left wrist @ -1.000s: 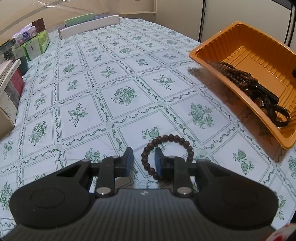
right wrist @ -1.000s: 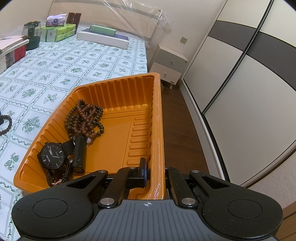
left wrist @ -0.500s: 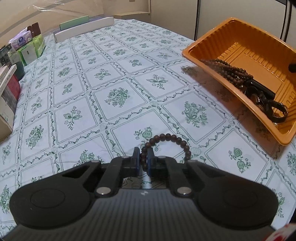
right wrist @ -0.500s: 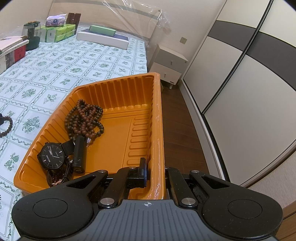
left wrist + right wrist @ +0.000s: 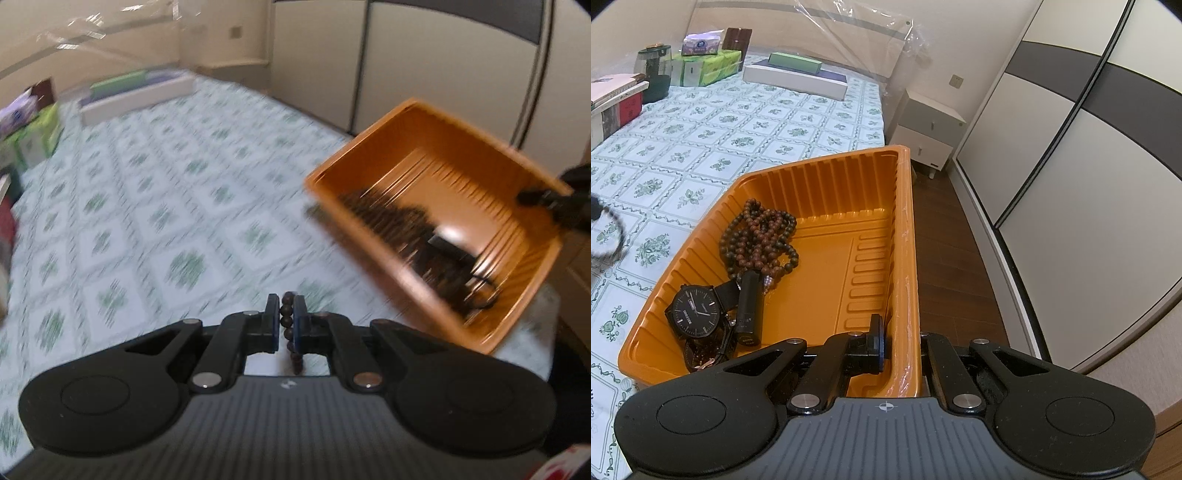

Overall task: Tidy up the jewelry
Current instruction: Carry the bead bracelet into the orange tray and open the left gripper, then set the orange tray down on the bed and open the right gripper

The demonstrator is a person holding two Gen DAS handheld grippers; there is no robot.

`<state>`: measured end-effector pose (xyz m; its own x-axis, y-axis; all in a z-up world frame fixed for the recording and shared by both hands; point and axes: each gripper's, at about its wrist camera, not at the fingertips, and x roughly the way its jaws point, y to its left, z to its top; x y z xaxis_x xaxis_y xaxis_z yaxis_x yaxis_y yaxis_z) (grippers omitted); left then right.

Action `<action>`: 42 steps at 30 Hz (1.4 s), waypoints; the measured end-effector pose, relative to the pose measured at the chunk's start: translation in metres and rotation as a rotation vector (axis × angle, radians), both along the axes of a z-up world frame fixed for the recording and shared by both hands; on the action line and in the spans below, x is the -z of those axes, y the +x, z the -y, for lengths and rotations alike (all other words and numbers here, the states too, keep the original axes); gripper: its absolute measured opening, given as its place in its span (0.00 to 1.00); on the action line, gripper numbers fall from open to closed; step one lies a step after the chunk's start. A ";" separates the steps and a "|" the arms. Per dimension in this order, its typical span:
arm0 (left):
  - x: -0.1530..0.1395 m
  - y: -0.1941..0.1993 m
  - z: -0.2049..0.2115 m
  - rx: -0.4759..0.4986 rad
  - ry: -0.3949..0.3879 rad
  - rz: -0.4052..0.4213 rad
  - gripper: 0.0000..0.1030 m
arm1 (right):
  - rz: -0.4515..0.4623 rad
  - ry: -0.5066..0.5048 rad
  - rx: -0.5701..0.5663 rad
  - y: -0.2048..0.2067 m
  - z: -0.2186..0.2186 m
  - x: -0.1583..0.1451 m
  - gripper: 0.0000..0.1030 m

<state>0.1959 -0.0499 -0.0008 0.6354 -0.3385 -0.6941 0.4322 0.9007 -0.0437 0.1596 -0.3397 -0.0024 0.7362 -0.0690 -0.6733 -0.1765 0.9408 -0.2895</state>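
My left hand-held gripper (image 5: 285, 325) is clamped on the bracelet (image 5: 287, 320), lifted clear of the bed, so I can carry it to the tray (image 5: 524, 280) at 2 o'clock. My right hand-held gripper (image 5: 900, 345) pinches the tray's near wall to steady it. Floral sheet (image 5: 746, 122) covers the bed; boxes (image 5: 796, 75) at 11 o'clock, wardrobe (image 5: 1082, 155) at 3.
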 end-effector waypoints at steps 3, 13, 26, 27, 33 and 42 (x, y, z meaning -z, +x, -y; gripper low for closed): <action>-0.018 0.007 0.021 0.045 -0.038 0.018 0.05 | 0.001 0.000 0.001 0.000 0.000 0.000 0.04; -0.039 0.030 0.107 0.190 -0.169 -0.014 0.05 | 0.007 0.025 0.004 -0.001 0.005 0.000 0.04; -0.032 0.035 0.117 0.204 -0.142 -0.014 0.25 | -0.007 0.131 0.022 0.006 0.026 0.009 0.04; -0.032 0.034 0.109 0.184 -0.134 -0.004 0.25 | -0.011 0.153 0.026 0.008 0.030 0.010 0.04; -0.027 0.016 0.054 0.052 -0.092 0.026 0.29 | -0.027 0.300 0.039 0.019 0.053 0.019 0.03; -0.015 -0.029 -0.010 -0.143 -0.118 0.008 0.36 | -0.048 0.427 0.071 0.026 0.075 0.033 0.03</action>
<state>0.1672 -0.0403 0.0142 0.6882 -0.3231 -0.6496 0.3010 0.9418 -0.1495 0.1859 -0.4144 -0.0351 0.7066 0.1739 -0.6860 -0.1105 0.9846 0.1357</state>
